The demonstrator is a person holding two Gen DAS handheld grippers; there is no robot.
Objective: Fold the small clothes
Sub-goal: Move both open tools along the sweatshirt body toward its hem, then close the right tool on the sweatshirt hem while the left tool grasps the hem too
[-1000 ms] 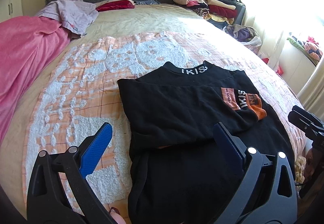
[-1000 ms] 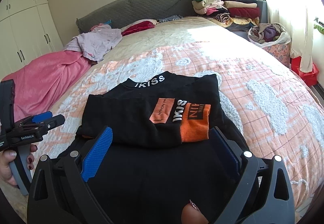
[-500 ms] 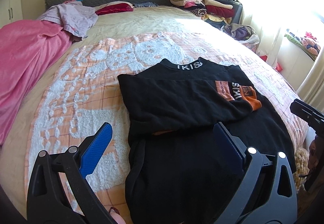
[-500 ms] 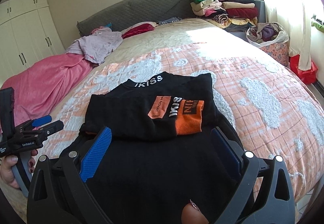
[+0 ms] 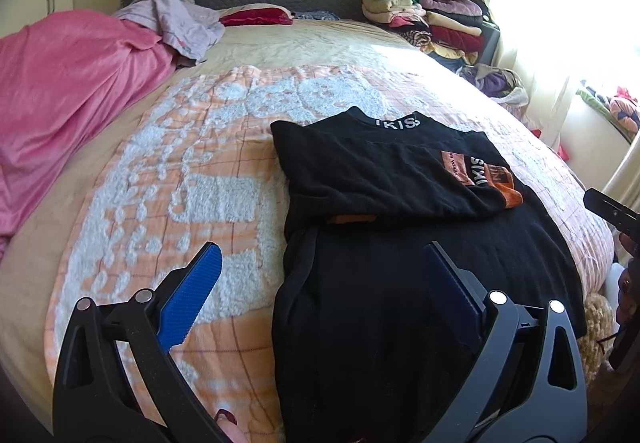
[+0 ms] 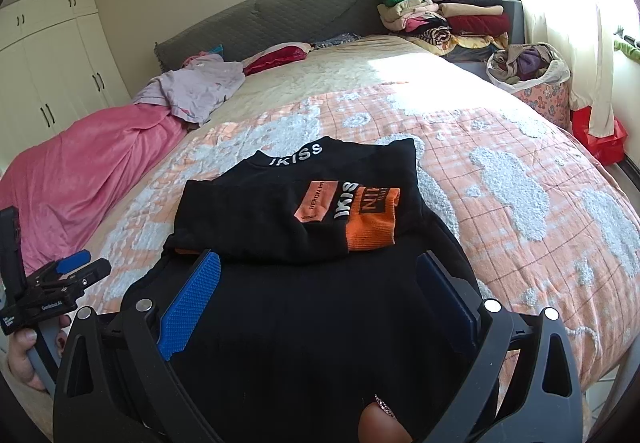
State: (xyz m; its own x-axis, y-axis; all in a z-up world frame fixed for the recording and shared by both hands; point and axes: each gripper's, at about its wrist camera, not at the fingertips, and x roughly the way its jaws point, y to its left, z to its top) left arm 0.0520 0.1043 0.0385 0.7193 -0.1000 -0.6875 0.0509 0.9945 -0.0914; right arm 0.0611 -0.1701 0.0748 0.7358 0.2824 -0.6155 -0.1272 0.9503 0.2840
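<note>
Two grippers hover over one bed, jaws spread and holding nothing. From left: a pink blanket (image 5: 68, 83) heaped along the bed's edge; the left gripper (image 5: 320, 283), its blue pad above the orange-and-white bedspread (image 5: 192, 179); a black sweatshirt (image 6: 304, 227) lying flat on that bedspread — sleeves folded across the chest, orange cuff (image 6: 372, 223) uppermost (collar lettered "IKISS"); the right gripper (image 6: 318, 293) over the garment's lower half. Folded clothes (image 6: 444, 15) are stacked beside the headboard.
</note>
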